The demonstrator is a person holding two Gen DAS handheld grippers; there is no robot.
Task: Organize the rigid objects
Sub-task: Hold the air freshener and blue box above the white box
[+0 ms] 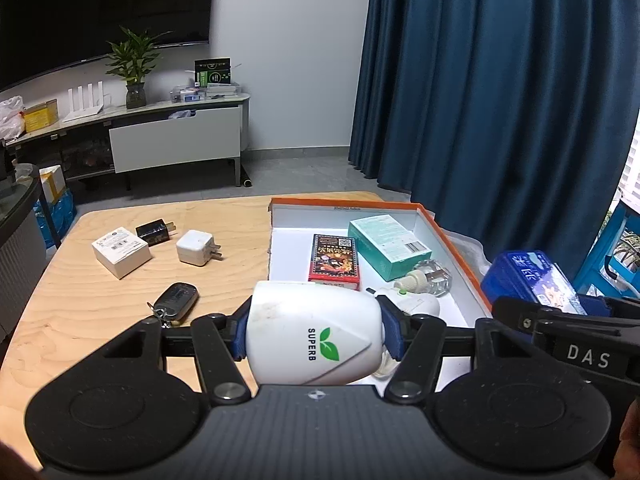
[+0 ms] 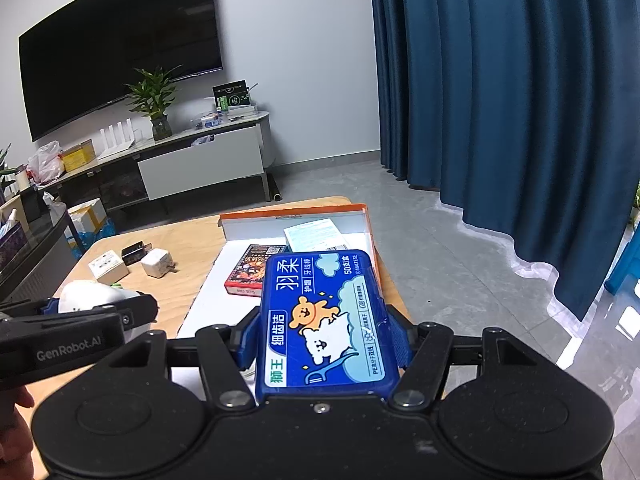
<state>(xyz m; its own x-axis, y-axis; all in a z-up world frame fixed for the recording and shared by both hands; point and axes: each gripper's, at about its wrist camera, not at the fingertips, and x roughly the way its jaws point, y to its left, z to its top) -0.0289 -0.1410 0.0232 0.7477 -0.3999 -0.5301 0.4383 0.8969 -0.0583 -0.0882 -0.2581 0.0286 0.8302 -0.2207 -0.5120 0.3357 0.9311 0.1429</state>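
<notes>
Two claws clenched: left (image 1: 316,334) on white device (image 1: 312,336), right (image 2: 324,344) on blue box (image 2: 324,320), lengthwise forward.

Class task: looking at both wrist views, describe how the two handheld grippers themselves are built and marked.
Both the left gripper and right gripper have matte black bodies, two round discs, black linkage arms with silver pivot bolts, and blue ribbed finger pads. Side lettering reads "DAS" and "GenRobot.AI".

table (image 1: 100,300): pale matt wood | white device (image 1: 312,340): smooth glossy plastic | blue case (image 2: 324,320): glossy plastic
</notes>
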